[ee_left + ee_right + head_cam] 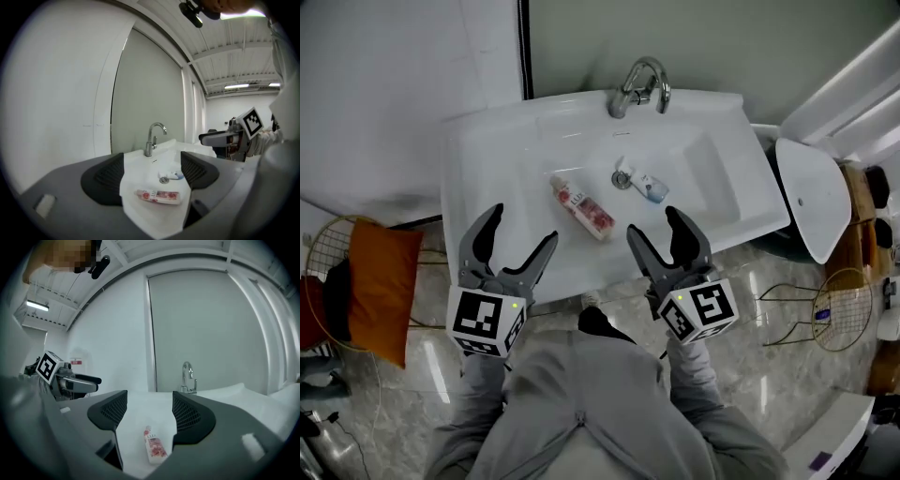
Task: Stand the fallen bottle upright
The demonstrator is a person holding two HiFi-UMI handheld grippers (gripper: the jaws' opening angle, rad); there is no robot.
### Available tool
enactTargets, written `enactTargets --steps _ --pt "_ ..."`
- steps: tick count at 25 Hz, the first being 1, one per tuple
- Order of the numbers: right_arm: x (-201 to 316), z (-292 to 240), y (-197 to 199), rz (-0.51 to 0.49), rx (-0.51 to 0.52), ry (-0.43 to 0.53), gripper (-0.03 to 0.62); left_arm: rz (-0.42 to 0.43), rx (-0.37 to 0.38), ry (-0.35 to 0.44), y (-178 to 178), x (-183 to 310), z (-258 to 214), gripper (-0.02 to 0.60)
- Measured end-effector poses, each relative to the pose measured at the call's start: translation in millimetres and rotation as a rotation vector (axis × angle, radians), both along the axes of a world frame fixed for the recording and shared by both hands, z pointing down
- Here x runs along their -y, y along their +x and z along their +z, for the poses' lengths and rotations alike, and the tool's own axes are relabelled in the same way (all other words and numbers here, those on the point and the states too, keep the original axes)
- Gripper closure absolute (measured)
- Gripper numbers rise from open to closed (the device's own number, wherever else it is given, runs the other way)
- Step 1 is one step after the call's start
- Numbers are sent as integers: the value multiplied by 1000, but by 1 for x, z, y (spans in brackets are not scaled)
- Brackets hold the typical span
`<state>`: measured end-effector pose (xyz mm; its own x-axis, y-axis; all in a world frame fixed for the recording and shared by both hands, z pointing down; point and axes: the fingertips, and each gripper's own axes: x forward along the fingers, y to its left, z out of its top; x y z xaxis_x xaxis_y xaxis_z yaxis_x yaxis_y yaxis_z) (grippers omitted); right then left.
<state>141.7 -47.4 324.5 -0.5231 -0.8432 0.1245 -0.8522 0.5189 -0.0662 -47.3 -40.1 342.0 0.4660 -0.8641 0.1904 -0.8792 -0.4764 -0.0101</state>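
A pink-and-white floral bottle [582, 208] lies on its side in the white sink basin [497, 164], cap toward the back left. It shows between the left gripper's jaws [159, 196] and below the right gripper's jaws [154, 444]. A smaller white bottle with a blue end [644, 182] lies by the drain [622, 180]. My left gripper [519, 234] hovers open at the sink's front left edge. The right gripper [655, 232] hovers open at the front edge, right of the pink bottle. Neither touches a bottle.
A chrome faucet [636, 86] stands at the back of the sink. An orange cushion on a wire chair [382, 291] sits on the floor at left. A white lid-like basin [811, 197] and a wire basket [834, 314] stand at right. A wall rises behind the sink.
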Motion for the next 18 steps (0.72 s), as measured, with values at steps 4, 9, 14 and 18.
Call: enactTargets --steps 4,9,14,18 --pt "53 29 -14 -144 -36 -64 291 -100 2 -22 -3 33 6 151" --pt "97 74 -49 -349 -114 -190 290 -229 25 -30 -11 54 4 150" --pt "116 131 -82 -499 -184 -376 289 -322 39 -44 -19 61 7 152" --pt "120 181 -102 -593 -305 -502 289 -376 38 -62 -27 61 13 152"
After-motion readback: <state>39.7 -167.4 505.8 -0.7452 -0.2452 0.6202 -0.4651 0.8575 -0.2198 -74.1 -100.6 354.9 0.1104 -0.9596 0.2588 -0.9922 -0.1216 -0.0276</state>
